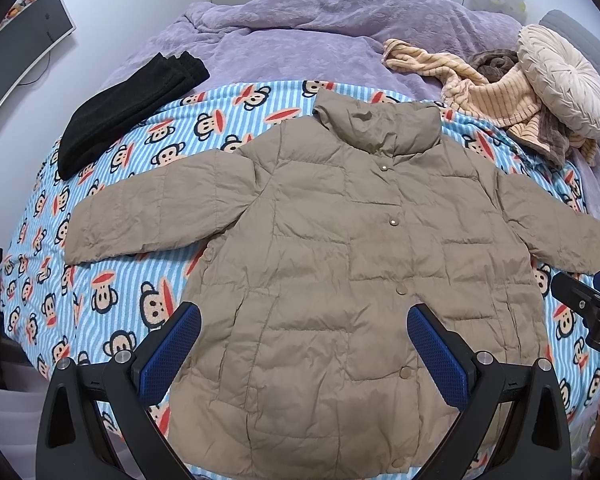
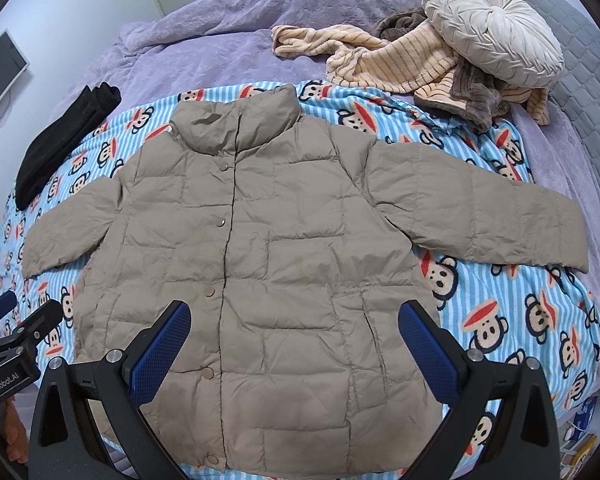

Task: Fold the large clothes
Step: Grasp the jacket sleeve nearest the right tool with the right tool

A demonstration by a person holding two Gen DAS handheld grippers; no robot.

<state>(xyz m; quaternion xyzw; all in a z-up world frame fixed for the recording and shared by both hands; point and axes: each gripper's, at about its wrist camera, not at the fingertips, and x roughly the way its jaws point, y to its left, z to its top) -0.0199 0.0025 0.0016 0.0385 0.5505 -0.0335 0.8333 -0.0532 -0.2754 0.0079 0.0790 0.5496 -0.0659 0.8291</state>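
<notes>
A tan quilted puffer jacket lies flat and face up on a blue striped monkey-print blanket. It is snapped shut, with both sleeves spread sideways and the collar towards the far end. My left gripper hovers open above the jacket's lower front, its blue pads holding nothing. Over the lower right part of the jacket, my right gripper is also open and empty. The right gripper shows at the right edge of the left wrist view, and the left gripper at the left edge of the right wrist view.
A folded black garment lies at the blanket's far left. Striped beige and brown clothes are piled at the far right under a round cream cushion. A purple bedspread covers the far bed.
</notes>
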